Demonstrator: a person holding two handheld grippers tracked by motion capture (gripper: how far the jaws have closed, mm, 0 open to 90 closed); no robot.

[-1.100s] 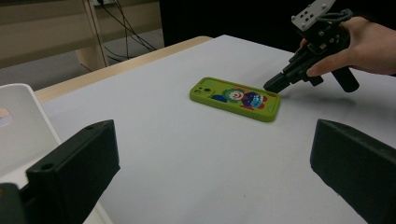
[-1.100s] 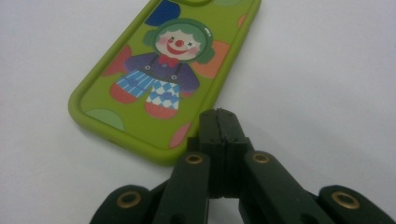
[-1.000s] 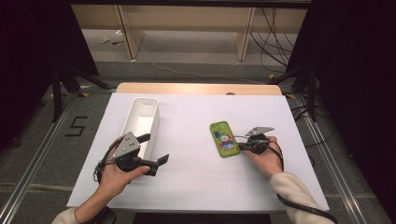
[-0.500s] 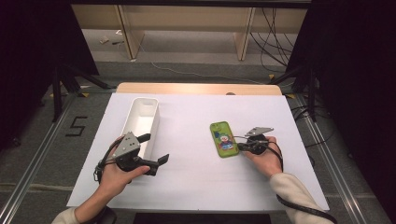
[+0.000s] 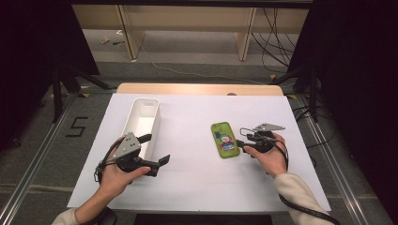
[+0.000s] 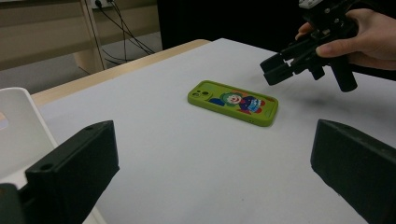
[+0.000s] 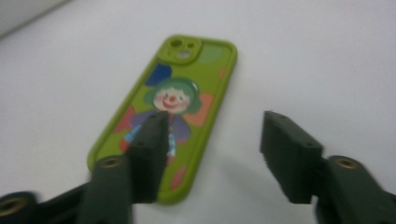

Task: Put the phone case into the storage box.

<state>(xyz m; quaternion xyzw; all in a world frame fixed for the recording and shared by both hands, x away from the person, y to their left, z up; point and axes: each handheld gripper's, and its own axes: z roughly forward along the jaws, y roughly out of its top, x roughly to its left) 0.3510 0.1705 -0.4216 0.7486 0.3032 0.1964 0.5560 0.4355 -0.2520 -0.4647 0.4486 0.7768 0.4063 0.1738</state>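
the left gripper [image 5: 149, 154] sits at the lower left of the high view, held in the person's left hand [image 5: 115, 173], with the forearm entering from the bottom edge. its jaws stand wide apart and hold nothing; in the left gripper view they frame the scene as two matte black blocks at the bottom corners. a grey three-cornered plate sits on top of it and a black cable trails behind.

just above it, left of centre in the high view, lies a white tray [image 5: 135, 111], long, narrow, smooth-walled with rounded corners. the gripper's upper jaw is close beside its near end.

the table [image 5: 187, 178] carries a plain matte white cover, with a light wood edge along its far side.

right of centre lies the phone [image 5: 224, 139], flat on the cover with its back up. its case is lime green, glossy, round-cornered, with a raised camera block at the far end and a cartoon clown print: green hair, red nose, blue and orange patches. no writing is legible on it.

at the right, the right gripper [image 5: 240, 144] is held low in the right hand [image 5: 268, 157], pointing toward the phone's near right edge. its jaws are parted and grip nothing; in the right gripper view one jaw overlaps the phone's lower end, the other stands over bare cover.
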